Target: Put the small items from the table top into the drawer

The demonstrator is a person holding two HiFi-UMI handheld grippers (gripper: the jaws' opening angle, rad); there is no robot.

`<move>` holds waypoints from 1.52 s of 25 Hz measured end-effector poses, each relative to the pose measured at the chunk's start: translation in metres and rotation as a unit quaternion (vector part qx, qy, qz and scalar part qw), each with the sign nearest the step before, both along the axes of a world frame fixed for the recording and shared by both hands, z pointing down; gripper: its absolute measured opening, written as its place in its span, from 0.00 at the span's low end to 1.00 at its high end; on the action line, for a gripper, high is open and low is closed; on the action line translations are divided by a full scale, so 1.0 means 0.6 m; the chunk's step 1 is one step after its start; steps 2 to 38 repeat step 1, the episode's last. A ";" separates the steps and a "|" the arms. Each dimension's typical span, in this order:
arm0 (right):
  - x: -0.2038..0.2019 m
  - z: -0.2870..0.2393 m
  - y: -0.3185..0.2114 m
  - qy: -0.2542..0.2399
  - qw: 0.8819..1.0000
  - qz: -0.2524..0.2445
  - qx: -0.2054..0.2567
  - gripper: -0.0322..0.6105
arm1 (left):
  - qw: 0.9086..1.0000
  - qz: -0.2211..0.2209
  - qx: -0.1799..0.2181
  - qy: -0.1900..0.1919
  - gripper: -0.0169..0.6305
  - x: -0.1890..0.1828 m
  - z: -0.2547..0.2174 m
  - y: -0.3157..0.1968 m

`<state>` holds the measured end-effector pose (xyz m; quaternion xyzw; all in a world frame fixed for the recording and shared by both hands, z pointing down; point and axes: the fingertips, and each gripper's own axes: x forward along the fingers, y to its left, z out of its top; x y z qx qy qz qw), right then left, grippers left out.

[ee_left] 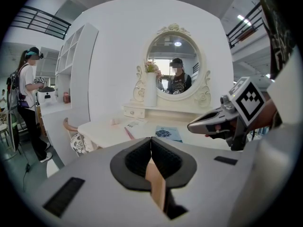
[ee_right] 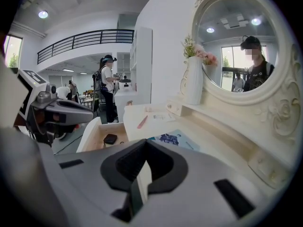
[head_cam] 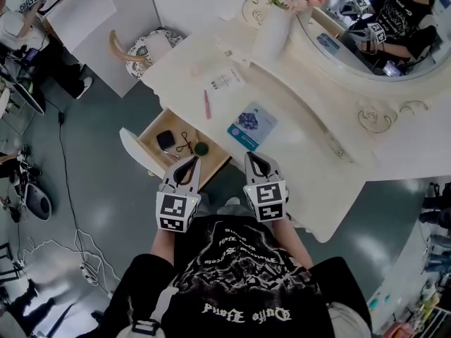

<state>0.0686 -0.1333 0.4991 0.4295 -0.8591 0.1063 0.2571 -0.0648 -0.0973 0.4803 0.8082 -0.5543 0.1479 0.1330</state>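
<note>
White-painted dressing table (head_cam: 303, 160) before us carries a pink pen (head_cam: 207, 105), a blue booklet (head_cam: 251, 126) and a printed sheet (head_cam: 225, 81); the open drawer (head_cam: 149, 131) below its edge holds a black box (head_cam: 165, 140) and a green round piece (head_cam: 202, 148). We hold the left gripper (head_cam: 189, 162) and right gripper (head_cam: 254, 157) side by side just short of the drawer, both clenched tight on nothing, apart from every item

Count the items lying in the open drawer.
3, seen from the head view: a black square piece at left, a thin wiry item in the middle, a round dark piece at right. The left gripper covers the near edge of the drawer, so more may be hidden.
</note>
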 end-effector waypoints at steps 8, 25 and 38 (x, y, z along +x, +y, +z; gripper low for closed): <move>0.000 -0.001 0.000 0.000 1.000 0.000 0.002 0.06 | 1.000 0.001 0.000 0.000 0.05 0.001 0.000 0.000; 0.000 -0.001 0.000 0.000 1.000 0.000 0.002 0.06 | 1.000 0.001 0.000 0.000 0.05 0.001 0.000 0.000; 0.000 -0.001 0.000 0.000 1.000 0.000 0.002 0.06 | 1.000 0.001 0.000 0.000 0.05 0.001 0.000 0.000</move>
